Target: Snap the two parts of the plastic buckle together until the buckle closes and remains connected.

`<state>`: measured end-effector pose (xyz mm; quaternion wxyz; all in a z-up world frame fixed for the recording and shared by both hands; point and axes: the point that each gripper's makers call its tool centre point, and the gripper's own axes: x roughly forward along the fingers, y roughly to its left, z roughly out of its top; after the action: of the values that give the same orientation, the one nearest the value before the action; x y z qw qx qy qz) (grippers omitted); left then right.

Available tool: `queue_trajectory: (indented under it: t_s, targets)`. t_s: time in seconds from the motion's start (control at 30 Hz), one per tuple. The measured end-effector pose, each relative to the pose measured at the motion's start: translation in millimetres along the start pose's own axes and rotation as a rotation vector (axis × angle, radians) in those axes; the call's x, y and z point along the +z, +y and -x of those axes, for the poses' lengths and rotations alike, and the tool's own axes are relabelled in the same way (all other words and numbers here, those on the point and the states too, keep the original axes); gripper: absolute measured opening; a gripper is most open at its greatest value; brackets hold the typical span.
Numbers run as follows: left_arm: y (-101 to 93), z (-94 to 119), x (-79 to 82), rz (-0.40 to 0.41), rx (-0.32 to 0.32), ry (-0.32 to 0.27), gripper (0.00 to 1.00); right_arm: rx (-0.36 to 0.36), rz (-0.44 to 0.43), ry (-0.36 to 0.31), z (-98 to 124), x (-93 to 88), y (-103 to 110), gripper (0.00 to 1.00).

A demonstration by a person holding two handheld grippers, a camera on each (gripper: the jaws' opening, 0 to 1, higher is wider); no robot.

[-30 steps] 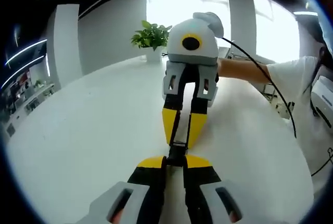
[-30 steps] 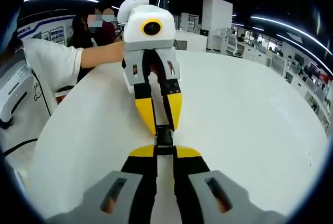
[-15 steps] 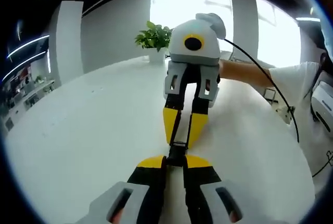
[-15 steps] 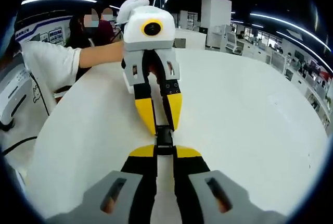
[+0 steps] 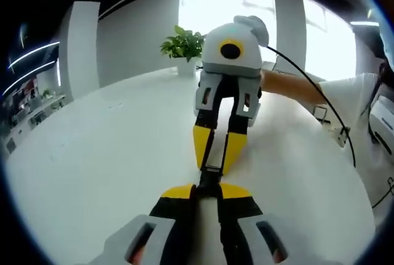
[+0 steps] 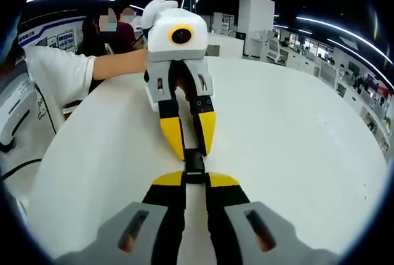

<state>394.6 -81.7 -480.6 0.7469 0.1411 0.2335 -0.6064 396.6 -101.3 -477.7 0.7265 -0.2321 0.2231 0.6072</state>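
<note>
Nothing has shifted: at frame centre my left gripper [image 5: 207,190] and right gripper [image 6: 196,180] stay clamped on the small black plastic buckle [image 6: 194,163]; apparently joined.

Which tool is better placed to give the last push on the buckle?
Neither clearly. The left tool and the right tool each grip one end of the buckle, facing each other in line, so either could push.

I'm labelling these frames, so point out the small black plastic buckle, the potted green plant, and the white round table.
Black plastic buckle [image 6: 194,165], right gripper view, on its middle between the two grippers' yellow tips.
Potted green plant [image 5: 183,42], left gripper view, on its leaves.
White round table [image 6: 295,148], right gripper view, on bare tabletop.
</note>
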Motion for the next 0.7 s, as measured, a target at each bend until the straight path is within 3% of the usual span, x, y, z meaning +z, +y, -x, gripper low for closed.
queue_trajectory:
  t_s: [0.7]
  targets:
    - [-2.7, 5.9, -4.1, 0.027, 0.031, -0.011, 0.24, -0.032, -0.016, -0.050, 2.1, -0.3, 0.9, 0.25]
